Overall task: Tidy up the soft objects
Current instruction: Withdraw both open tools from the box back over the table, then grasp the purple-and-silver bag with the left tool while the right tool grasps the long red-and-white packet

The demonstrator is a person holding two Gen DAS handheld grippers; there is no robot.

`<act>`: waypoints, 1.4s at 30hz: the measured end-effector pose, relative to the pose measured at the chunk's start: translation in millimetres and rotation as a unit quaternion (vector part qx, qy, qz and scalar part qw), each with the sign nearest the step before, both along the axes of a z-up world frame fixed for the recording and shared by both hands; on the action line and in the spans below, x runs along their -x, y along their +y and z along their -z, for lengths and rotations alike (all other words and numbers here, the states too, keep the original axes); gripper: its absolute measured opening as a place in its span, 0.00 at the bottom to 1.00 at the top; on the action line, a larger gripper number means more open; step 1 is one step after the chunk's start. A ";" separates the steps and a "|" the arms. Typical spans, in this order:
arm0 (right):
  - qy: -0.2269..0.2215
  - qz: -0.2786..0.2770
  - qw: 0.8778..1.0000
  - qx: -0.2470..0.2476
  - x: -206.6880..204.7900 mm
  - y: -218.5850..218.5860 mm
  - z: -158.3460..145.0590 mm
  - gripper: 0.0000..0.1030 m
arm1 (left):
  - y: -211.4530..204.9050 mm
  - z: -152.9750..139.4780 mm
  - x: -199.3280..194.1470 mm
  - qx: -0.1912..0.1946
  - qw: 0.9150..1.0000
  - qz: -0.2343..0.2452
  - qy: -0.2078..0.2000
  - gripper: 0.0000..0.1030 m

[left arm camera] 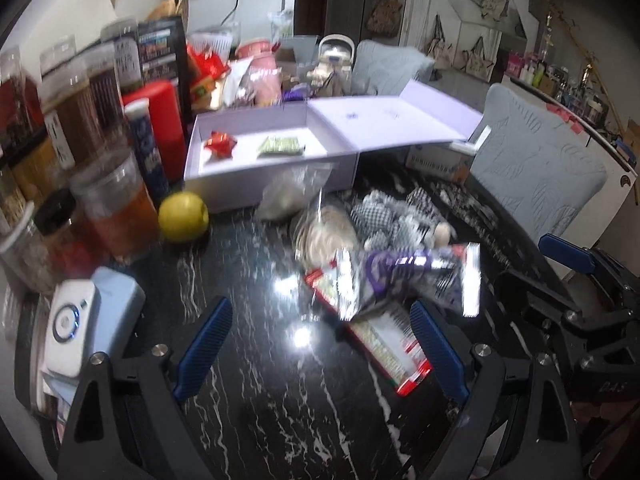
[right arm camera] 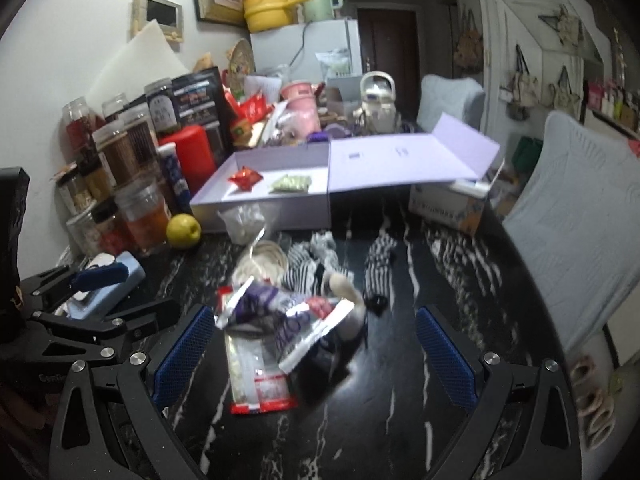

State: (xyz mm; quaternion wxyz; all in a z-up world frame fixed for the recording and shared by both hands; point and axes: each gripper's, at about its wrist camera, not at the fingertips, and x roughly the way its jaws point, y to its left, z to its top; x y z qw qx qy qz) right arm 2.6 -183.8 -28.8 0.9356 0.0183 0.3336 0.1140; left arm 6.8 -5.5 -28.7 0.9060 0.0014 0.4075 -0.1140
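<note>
A silver-and-purple snack bag (left arm camera: pixel 400 276) (right arm camera: pixel 272 308) lies crumpled on a red-and-white packet (left arm camera: pixel 380 340) (right arm camera: pixel 256 372) on the black marble table. Behind them lie a checkered plush doll (left arm camera: pixel 400 220) (right arm camera: pixel 320 264) and clear plastic bags (left arm camera: pixel 296 192). The open lavender box (left arm camera: pixel 272 184) (right arm camera: pixel 260 208) holds a red wrapper (left arm camera: pixel 220 145) and a green packet (left arm camera: pixel 280 147). My left gripper (left arm camera: pixel 320 350) hovers open just left of the packets. My right gripper (right arm camera: pixel 316 356) is open with the red-and-white packet lying between its fingers, untouched.
Jars and a red canister (left arm camera: pixel 160 120) crowd the table's left side, with a yellow fruit (left arm camera: pixel 183 218) (right arm camera: pixel 183 230) and a blue-white device (left arm camera: pixel 72 320) beside them. A tissue box (left arm camera: pixel 440 160) and chairs with pale covers (left arm camera: pixel 536 176) stand to the right.
</note>
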 end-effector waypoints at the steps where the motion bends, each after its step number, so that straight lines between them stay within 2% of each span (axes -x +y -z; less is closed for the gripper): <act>1: 0.006 0.003 1.000 -0.006 -0.9 -1.2 4.5 0.99 | 1.0 4.8 -0.3 -0.001 1.000 -0.003 0.006 0.89; 5: 0.030 0.009 0.999 -0.024 -5.0 -3.8 21.9 0.99 | 6.4 18.7 -0.8 -0.011 1.000 -0.015 0.025 0.89; 9: 0.037 0.013 0.999 -0.007 -8.2 -0.3 32.3 0.99 | 14.6 30.5 -0.6 -0.004 0.999 -0.027 0.046 0.89; 15: 0.025 0.008 0.999 0.018 -12.4 6.6 42.4 0.99 | 17.0 48.0 -4.9 -0.007 0.997 -0.036 0.075 0.89; 19: 0.022 -0.008 1.000 0.007 -20.1 6.8 47.7 0.98 | 17.7 53.3 -9.3 -0.005 0.995 -0.038 0.087 0.89; 22: 0.027 -0.013 0.999 -0.017 -28.4 3.3 50.7 0.83 | 19.8 52.3 -10.9 -0.005 0.995 -0.041 0.085 0.89; 23: 0.029 -0.016 0.999 -0.025 -30.2 3.1 51.2 0.72 | 21.9 51.7 -11.8 -0.006 0.996 -0.044 0.083 0.89; 25: 0.035 -0.025 0.998 -0.041 -33.9 4.2 52.1 0.66 | 26.6 49.4 -13.9 -0.005 0.995 -0.052 0.081 0.89; 27: 0.036 -0.033 0.998 -0.049 -35.1 7.5 52.6 0.53 | 34.2 45.9 -15.6 0.000 0.995 -0.063 0.078 0.89; 30: 0.028 -0.050 0.997 -0.048 -32.8 15.1 49.8 0.41 | 43.9 38.6 -16.3 0.007 0.995 -0.079 0.067 0.89; 37: -0.023 -0.105 0.994 -0.037 -10.1 39.9 35.9 0.41 | 65.7 28.5 -16.5 0.018 0.992 -0.114 0.055 0.89; 42: -0.021 -0.164 0.985 -0.040 4.1 63.9 38.2 0.42 | 79.1 21.7 -12.7 0.012 0.990 -0.135 0.042 0.89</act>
